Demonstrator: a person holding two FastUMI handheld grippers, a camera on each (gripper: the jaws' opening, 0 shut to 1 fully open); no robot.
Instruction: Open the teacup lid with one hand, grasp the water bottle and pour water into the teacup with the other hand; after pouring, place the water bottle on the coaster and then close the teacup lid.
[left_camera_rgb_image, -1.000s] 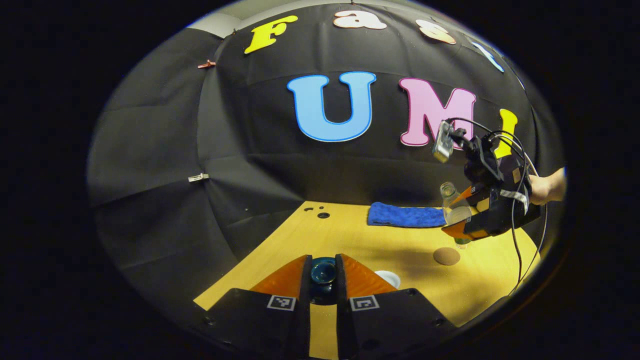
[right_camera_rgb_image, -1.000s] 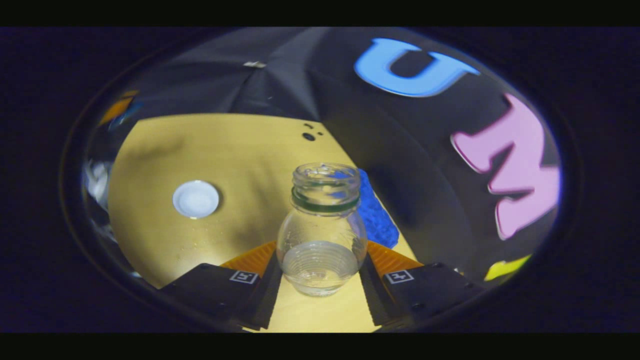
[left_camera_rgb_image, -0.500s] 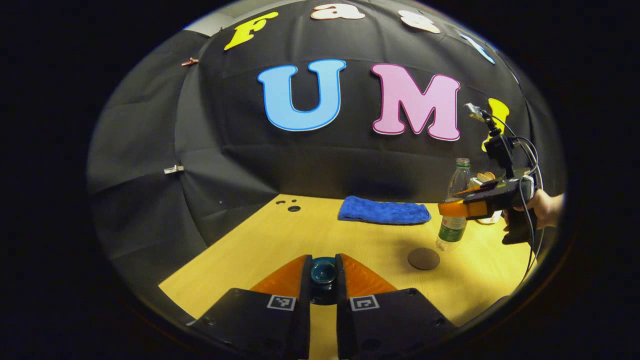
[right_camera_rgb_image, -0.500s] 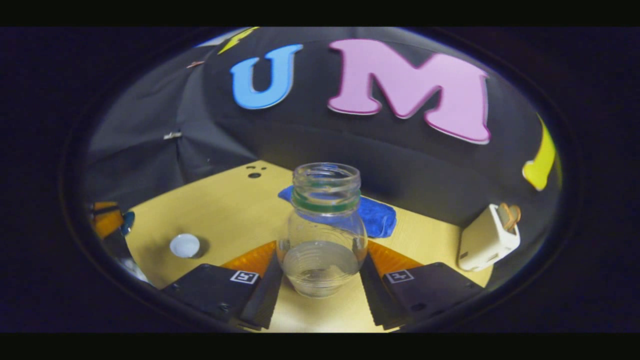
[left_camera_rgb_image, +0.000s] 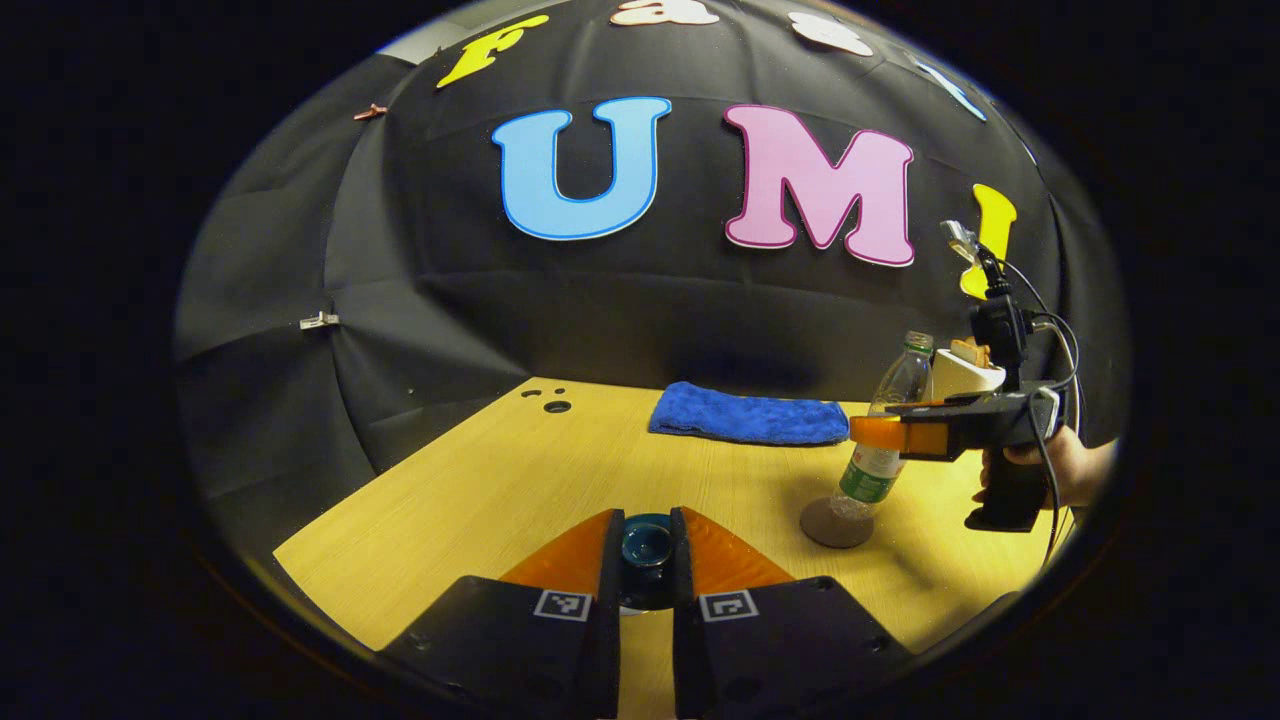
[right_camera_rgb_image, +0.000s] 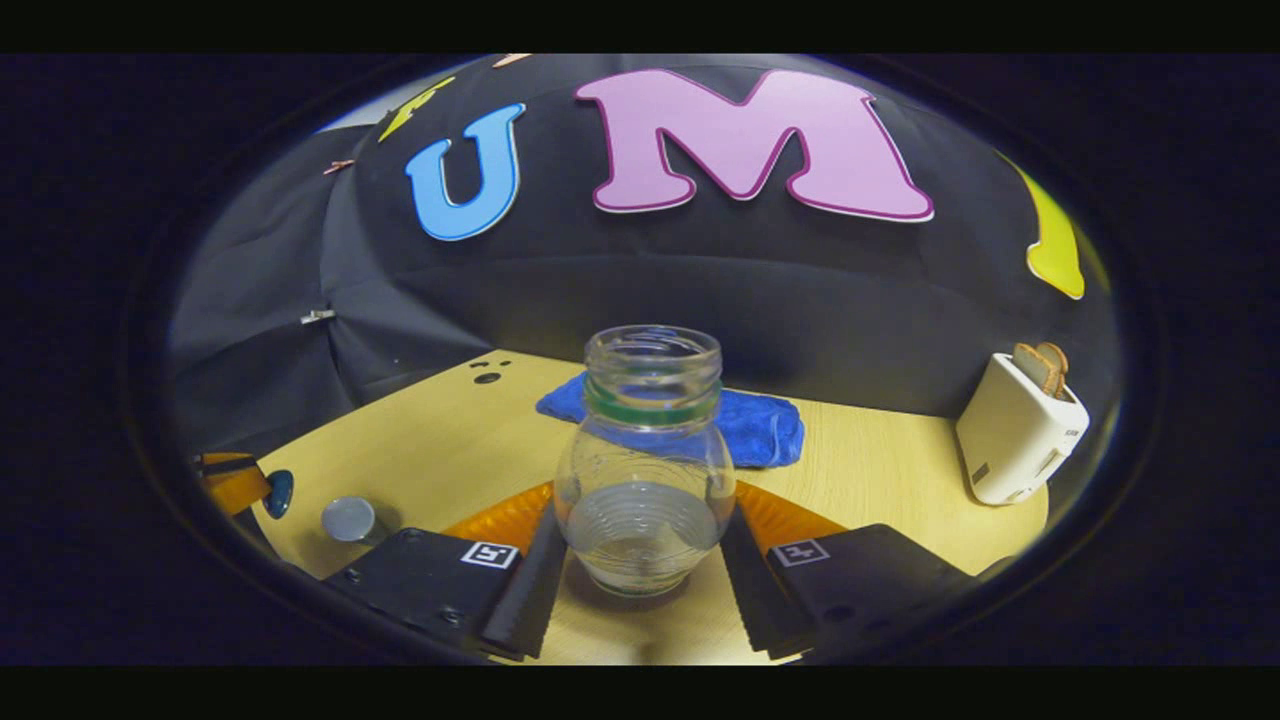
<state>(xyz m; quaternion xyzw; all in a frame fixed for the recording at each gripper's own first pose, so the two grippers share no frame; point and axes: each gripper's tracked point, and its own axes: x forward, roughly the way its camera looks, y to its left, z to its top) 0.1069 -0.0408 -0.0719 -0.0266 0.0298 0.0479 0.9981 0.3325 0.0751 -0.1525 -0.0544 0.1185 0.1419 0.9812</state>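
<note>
My left tongs (left_camera_rgb_image: 646, 545) are pinched on the dark blue teacup lid (left_camera_rgb_image: 646, 541), both fingers (left_camera_rgb_image: 570, 550) pressed against its sides, holding it up over the yellow tabletop (left_camera_rgb_image: 560, 470). My right tongs (right_camera_rgb_image: 640, 535) are clamped on the water bottle (right_camera_rgb_image: 645, 460), one finger on each flank of its clear body, cap off and a little water pooled inside.

The left gripper view gives me the side-on picture: the right tongs (left_camera_rgb_image: 880, 432) grip the bottle (left_camera_rgb_image: 885, 440) around its middle, a hand (left_camera_rgb_image: 1070, 470) holds the handle behind, and the bottle leans slightly with its base down at the round brown coaster (left_camera_rgb_image: 836, 523). I think it touches the coaster, but from this angle I cannot be sure it is fully seated. The right gripper view looks over the bottle's mouth, and the bottle hides its own foot there.

That view does show the white teacup (right_camera_rgb_image: 348, 519), open, on the tabletop far to the left, just beside my left tongs (right_camera_rgb_image: 262, 488) and the lid (right_camera_rgb_image: 279, 492). A blue cloth (left_camera_rgb_image: 748, 415) lies along the back edge, and a white toaster (right_camera_rgb_image: 1018, 430) with bread in it stands at the right.
</note>
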